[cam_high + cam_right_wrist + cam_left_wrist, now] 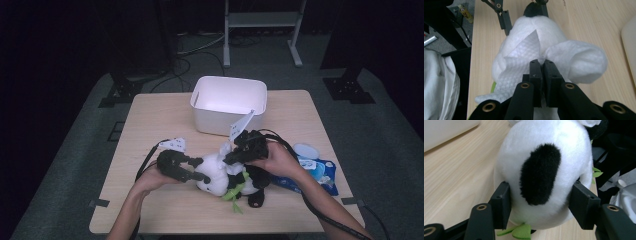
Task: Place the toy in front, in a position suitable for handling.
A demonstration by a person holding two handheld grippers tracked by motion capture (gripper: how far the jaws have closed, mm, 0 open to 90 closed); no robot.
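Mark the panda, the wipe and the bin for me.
panda [541, 170], left gripper view, black patch on its head.
wipe [524, 55], right gripper view, flat middle fold.
bin [220, 122], high view, front wall.

- The desk [150, 120] is light wood with rounded corners, standing on a grey floor [60, 165].
- A white bin [227, 107] sits at its far middle.
- A plush panda [225, 177] lies near the front middle.
- A blue wipes pack [320, 172] lies at the right, with a white round lid [306, 150] just behind it.
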